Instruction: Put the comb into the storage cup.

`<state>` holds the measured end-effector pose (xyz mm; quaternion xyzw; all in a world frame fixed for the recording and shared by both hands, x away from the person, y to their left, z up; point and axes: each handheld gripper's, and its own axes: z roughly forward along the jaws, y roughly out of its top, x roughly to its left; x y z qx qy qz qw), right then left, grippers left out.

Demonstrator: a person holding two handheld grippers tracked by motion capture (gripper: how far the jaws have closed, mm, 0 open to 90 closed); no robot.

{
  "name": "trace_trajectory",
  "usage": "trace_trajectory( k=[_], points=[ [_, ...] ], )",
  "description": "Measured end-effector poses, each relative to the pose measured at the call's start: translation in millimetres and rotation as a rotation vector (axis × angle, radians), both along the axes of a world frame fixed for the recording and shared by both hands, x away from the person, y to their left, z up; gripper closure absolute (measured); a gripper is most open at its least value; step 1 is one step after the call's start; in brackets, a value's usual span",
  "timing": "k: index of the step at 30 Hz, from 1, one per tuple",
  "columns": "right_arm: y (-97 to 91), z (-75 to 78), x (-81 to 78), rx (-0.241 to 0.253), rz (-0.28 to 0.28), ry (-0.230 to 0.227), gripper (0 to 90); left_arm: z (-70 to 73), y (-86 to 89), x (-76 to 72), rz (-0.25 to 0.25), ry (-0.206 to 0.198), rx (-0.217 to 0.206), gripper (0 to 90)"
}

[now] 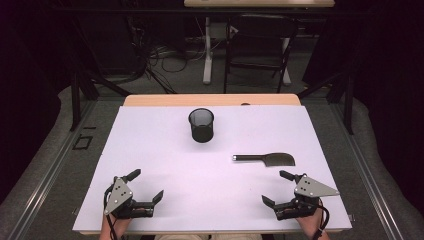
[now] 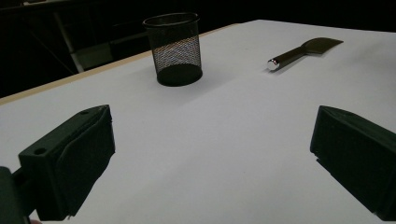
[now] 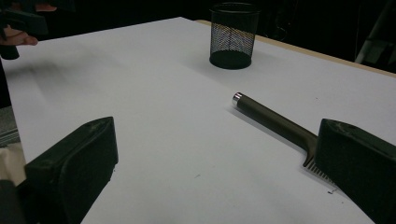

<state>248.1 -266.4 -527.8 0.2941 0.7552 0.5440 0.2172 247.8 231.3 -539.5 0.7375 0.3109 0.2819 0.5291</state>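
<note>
Near the table's front edge, both grippers' jaws gape empty, spatula (image 1: 265, 159) ahead.

We find no legible text, label, brand, number or sign on any surface in these views. The black mesh cup (image 1: 201, 125) bears no marking that we can read, and the dark spatula (image 1: 265, 159) shows a plain handle and blade. The white table (image 1: 150, 150) is unprinted. The grey plates on the left gripper (image 1: 145, 187) and the right gripper (image 1: 280, 189) carry only small holes, with no lettering that we can make out. The dim background beyond the table is too dark and too small in these views for any writing to be read there.
</note>
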Motion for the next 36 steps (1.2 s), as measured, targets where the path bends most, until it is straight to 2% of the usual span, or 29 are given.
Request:
trace_trajectory(
  k=[6, 12, 18, 19, 25, 36],
  points=[
    [1.7, -1.3, 2.2, 0.000, 0.006, 0.010, 0.0, -0.4, 0.4, 0.5, 0.004, 0.004, 0.002, 0.1],
    [5.7, 0.8, 4.2, -0.021, -0.003, 0.007, 0.0, -0.4, 0.5, 0.5, 0.004, 0.002, 0.009, 0.0],
    [8.9, 1.0, 9.4, -0.030, -0.016, 0.041, 0.0, -0.5, 0.9, 0.1, 0.006, 0.007, 0.006, 0.1],
    [11.4, 3.0, 12.1, -0.056, -0.022, 0.027, 0.0, -0.5, 1.1, 0.3, 0.006, 0.005, 0.011, 0.1],
    [17.3, 4.5, 25.5, -0.065, -0.019, 0.048, 0.0, -0.6, 1.9, 0.0, 0.009, 0.007, 0.011, 0.1],
    [27.2, 7.1, 41.0, -0.098, -0.007, 0.055, 0.0, -0.3, 2.1, 0.6, 0.014, 0.003, 0.020, 0.1]
  ],
)
